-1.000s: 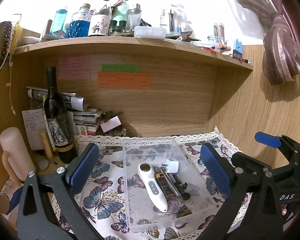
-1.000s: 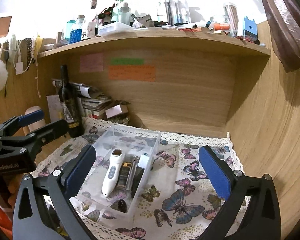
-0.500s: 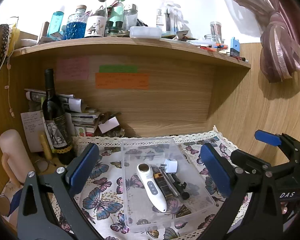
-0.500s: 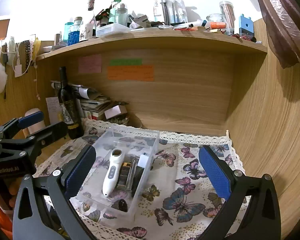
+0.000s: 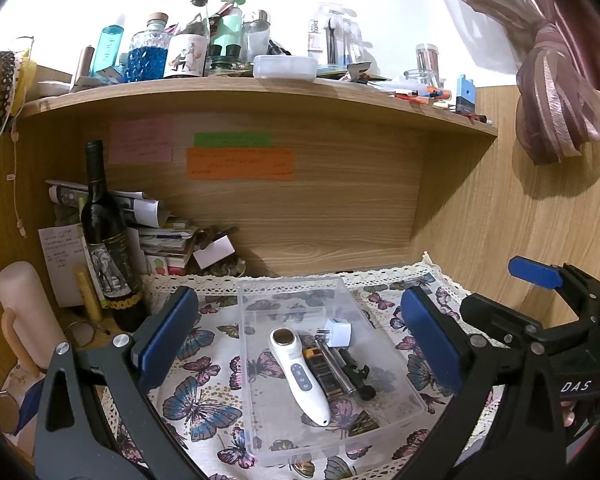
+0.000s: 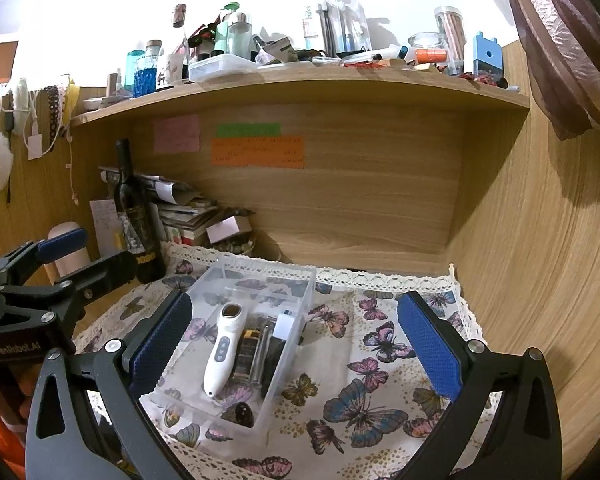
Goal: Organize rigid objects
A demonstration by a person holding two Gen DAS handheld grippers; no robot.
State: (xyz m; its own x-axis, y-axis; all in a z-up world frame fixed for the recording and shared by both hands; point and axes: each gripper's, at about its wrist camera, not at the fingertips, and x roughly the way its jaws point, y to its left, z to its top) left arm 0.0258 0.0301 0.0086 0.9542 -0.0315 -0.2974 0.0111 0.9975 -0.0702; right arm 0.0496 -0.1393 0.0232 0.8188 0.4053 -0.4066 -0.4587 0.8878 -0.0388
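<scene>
- Left tongs (image 5: 296, 344) and right tongs (image 6: 290, 354): both spread wide, nothing between the pads, both hanging above the table (image 6: 380, 360) and clear of everything.
- Clear plastic bin (image 5: 380, 336) sits centre on the butterfly cloth (image 5: 198, 396), long axis running near to far.
- Contents lie side by side along that axis. From the left: white handheld device (image 5: 300, 372), a dark yellow-tipped bar (image 5: 322, 374), a metal rod (image 5: 336, 366), a black tool (image 5: 358, 374). The white plug adapter (image 5: 339, 333) sits at the far right of the group.
- Cloth to the right of the bin looks bare in the right wrist view. No loose rigid item is visible outside the bin, so my read is that the sort is done or nearly done.
- If another pick is needed: come straight down with the pads across the item's short side.
- The items touch each other, so a pad will need to wedge between neighbours. The adapter is the easiest target.
- Bin walls are thin and transparent, so the rim is hard to judge. Keep the tongs inside the walls to avoid dragging the bin.
- Wine bottle (image 5: 108, 248) stands far left, just beside the cloth. Keep the left tongs clear of it.
</scene>
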